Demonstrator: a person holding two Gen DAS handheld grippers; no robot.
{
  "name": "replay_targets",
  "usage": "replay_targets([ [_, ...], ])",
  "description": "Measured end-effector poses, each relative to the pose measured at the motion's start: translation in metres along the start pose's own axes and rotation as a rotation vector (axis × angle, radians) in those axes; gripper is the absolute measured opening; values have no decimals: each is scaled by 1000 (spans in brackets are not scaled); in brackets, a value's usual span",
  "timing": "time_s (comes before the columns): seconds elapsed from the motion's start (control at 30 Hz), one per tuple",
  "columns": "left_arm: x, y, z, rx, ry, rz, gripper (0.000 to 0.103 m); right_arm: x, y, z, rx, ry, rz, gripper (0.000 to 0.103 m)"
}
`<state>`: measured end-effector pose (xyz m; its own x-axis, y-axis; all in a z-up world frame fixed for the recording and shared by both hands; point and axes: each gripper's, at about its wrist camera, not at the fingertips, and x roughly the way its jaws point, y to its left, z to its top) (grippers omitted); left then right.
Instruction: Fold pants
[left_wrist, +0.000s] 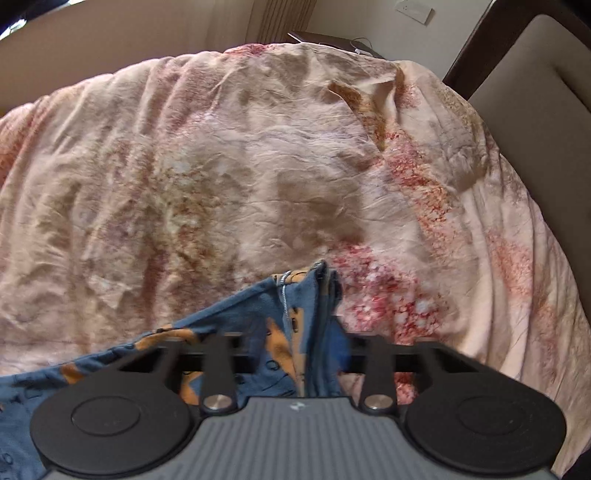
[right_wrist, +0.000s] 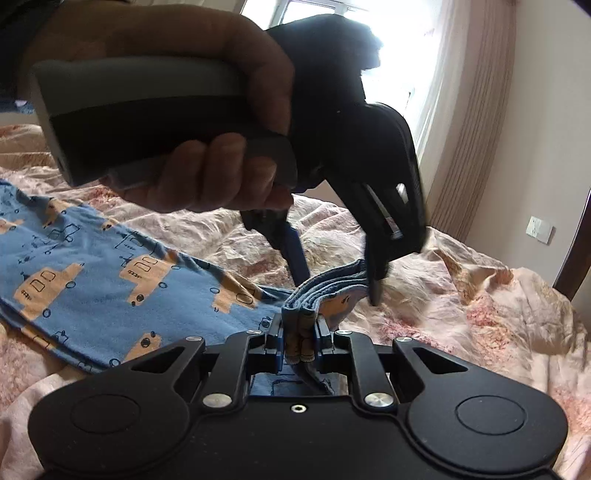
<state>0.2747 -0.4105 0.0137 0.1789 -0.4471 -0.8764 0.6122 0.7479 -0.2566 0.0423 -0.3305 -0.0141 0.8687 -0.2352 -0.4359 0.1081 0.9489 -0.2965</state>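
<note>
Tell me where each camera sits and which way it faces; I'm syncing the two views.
Left wrist: on the left hand-held gripper, looking steeply down at the floral bedspread, blue pants bunched between its fingers; no body shows.
Right wrist: on the right hand-held gripper, shut on the pants' edge, looking across the bedspread toward the window; a hand holding the left hand-held gripper shows.
Shared: the pants and bedspread.

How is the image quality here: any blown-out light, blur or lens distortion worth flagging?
Right wrist view: the window is blown out white, leaving the hand on the left gripper backlit and dark. Left wrist view: even light; fisheye bulges the peach floral bedspread; the blue boat-print pants look slightly smeared.
</note>
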Motion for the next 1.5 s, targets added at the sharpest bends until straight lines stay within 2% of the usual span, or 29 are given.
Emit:
replay_targets([
  [0.23,-47,35,-20,-78,-77,-47,12,-17,16,15,-51,-67,32,15],
  [0.47,-101,97,-72,-206,-162,-55,12,-35,44,37,-78,-129,212,15],
  [0.6,-104,131,-108,-277,-174,-34,11,-36,70,40,-117,-105,318,15],
  [0.8,-84,167,-147,-300,-197,-28,12,-24,110,30,-175,-24,425,15],
  [0.93,-74,186,-168,-332,-215,-64,15,-14,129,15,-221,26,438,15],
  [1.1,-70,201,-178,-376,-237,-117,16,-11,135,9,-214,29,430,16],
  [1.5,-71,193,-178,-360,-248,-82,16,-10,139,8,-211,32,409,18],
])
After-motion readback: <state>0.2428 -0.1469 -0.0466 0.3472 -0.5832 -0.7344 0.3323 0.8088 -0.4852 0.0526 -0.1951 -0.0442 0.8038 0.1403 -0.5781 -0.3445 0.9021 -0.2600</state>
